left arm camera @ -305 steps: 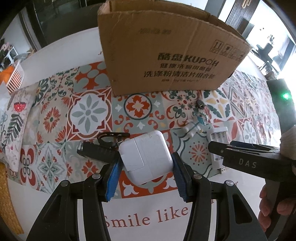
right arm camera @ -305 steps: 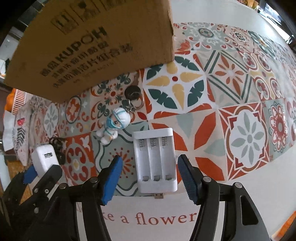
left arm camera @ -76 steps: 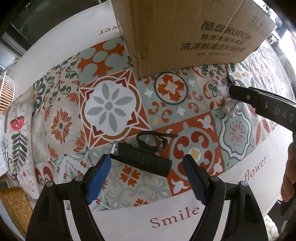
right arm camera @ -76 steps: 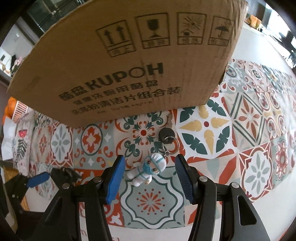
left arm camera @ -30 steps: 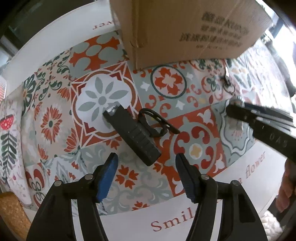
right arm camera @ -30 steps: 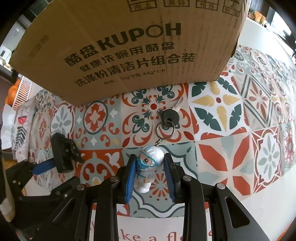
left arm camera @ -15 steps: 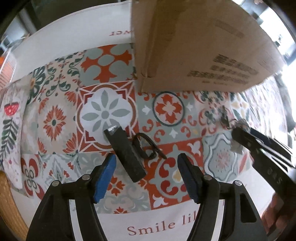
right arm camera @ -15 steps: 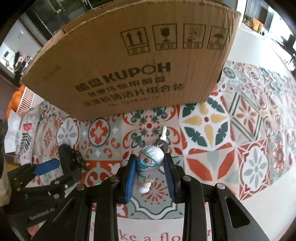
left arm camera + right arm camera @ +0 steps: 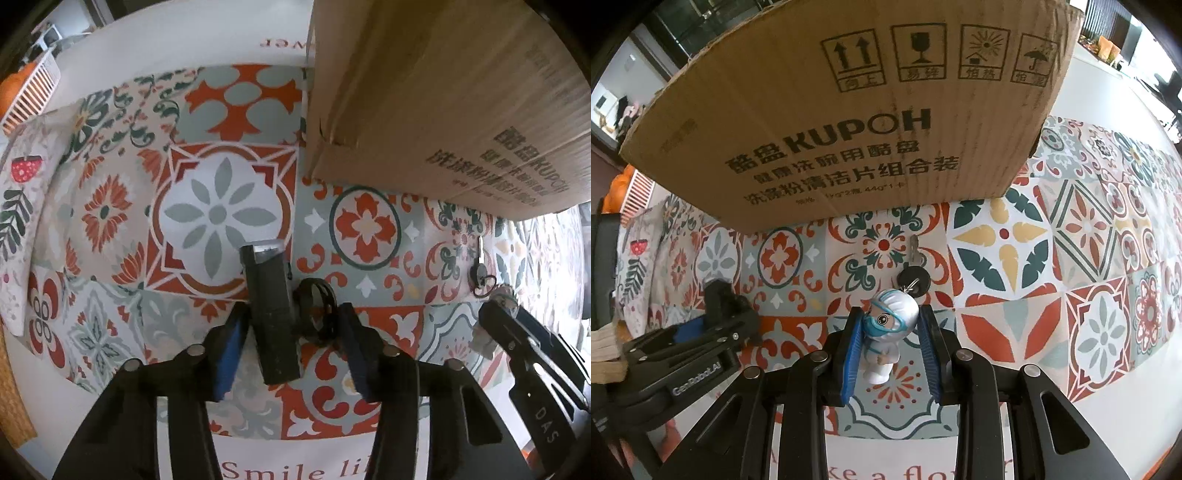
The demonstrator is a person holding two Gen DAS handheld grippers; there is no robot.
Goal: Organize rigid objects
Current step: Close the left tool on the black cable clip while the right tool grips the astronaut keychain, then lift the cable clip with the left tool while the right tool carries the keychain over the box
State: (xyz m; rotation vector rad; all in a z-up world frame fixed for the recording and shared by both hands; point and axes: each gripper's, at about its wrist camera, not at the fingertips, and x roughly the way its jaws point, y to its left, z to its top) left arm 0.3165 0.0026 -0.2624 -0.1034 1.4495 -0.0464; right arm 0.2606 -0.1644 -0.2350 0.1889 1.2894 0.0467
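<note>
Right hand-held gripper [image 9: 892, 350]: clenched on figurine [image 9: 888, 332] above worktop [image 9: 1089, 332]; dangling key [image 9: 913, 273] may snag box [image 9: 849, 122]. Left hand-held gripper [image 9: 291, 350]: released, straddling black bar [image 9: 271, 310]; strap [image 9: 317, 302] may foul grip.

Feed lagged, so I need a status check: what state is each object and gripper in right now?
Left gripper: open, straddling black ridged bar lying on cloth.
Right gripper: shut on white masked figurine keychain.
Black-headed key: dangling from figurine.
Brown cardboard box: upright.
</note>
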